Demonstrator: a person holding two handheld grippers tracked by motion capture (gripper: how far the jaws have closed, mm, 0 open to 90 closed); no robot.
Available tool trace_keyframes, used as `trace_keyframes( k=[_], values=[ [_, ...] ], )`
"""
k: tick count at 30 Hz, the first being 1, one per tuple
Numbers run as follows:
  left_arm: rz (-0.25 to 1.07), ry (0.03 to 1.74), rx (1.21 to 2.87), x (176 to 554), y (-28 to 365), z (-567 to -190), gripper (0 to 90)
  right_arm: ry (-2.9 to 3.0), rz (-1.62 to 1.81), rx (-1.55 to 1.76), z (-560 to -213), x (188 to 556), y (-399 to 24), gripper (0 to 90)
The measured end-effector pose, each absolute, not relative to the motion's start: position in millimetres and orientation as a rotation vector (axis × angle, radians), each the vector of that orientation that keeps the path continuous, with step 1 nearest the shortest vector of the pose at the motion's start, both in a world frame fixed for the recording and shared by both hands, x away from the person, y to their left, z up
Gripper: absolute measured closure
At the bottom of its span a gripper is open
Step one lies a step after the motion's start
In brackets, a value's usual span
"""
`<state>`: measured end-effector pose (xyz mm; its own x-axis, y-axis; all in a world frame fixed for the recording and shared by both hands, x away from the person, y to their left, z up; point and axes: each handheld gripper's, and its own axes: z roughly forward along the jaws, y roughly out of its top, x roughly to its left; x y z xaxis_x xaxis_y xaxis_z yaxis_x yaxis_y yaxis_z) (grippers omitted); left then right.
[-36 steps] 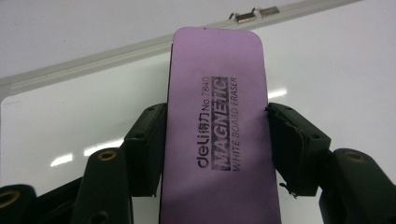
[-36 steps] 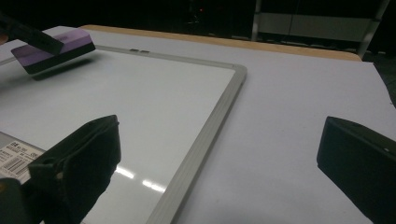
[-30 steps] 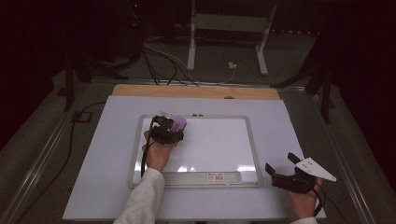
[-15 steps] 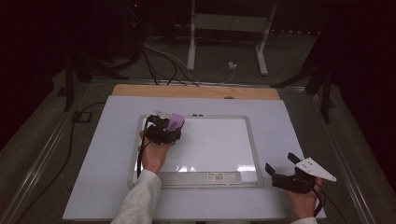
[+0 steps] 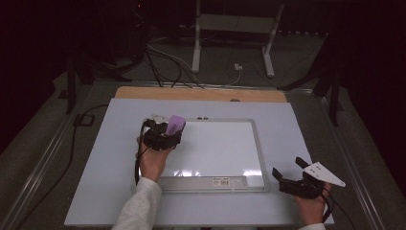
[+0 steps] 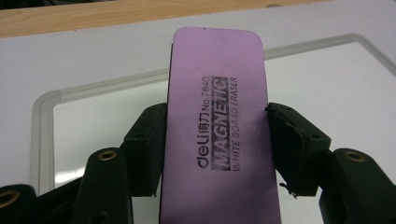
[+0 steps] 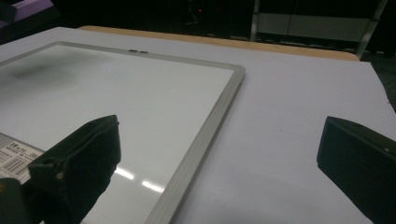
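Purple foam, printed as a magnetic whiteboard eraser (image 6: pixel 215 135), sits pinched between the jaws of the left gripper (image 5: pixel 163 136), which press on its two long edges; its long axis runs straight out along the jaws, away from the hand. Seen from the high view, this gripper and the eraser (image 5: pixel 174 125) hang over the far left corner of the whiteboard (image 5: pixel 220 148), the eraser tilted rather than flat on the board; whether it touches the surface I cannot tell. So the board's wide white face stretches from that corner toward the right and toward the person, and any wiping stroke would, by my judgement, have to run that way with the eraser laid flat first. The right gripper (image 5: pixel 299 184) rests off the whiteboard, just beyond its near right corner, jaws spread wide with nothing between them; its own view looks across the grey frame (image 7: pixel 205 135) of the board. The left hand is plainly the nearer one for the work. The whiteboard lies on a pale lilac sheet (image 5: pixel 297 124) covering the table, with a strip of bare wood (image 5: pixel 201 94) past the board's far edge. Beyond that the room is dark, with cables and a metal stand (image 5: pixel 234 28) on the floor.
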<state>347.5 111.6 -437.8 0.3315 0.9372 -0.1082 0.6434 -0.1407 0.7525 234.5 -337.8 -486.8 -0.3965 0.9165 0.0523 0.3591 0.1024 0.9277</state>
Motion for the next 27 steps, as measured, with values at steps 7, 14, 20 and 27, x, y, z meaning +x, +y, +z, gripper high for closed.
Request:
trace_keyframes(
  k=[7,14,20,27],
  values=[
    [0.516,1.392,1.856,335.0,122.3,-434.3,42.0,1.823,1.28,1.246,-486.9,233.5,-338.2,0.2],
    [0.506,1.405,1.869,326.2,131.0,-436.6,42.0,1.829,1.275,1.246,-487.4,233.4,-337.7,0.2],
    [0.503,1.423,1.878,317.8,137.3,-441.4,42.0,1.825,1.275,1.254,-487.4,233.0,-338.6,0.2],
    [0.507,1.453,1.892,307.3,146.1,-449.7,42.0,1.827,1.274,1.251,-487.6,233.1,-337.7,0.2]
  ],
)
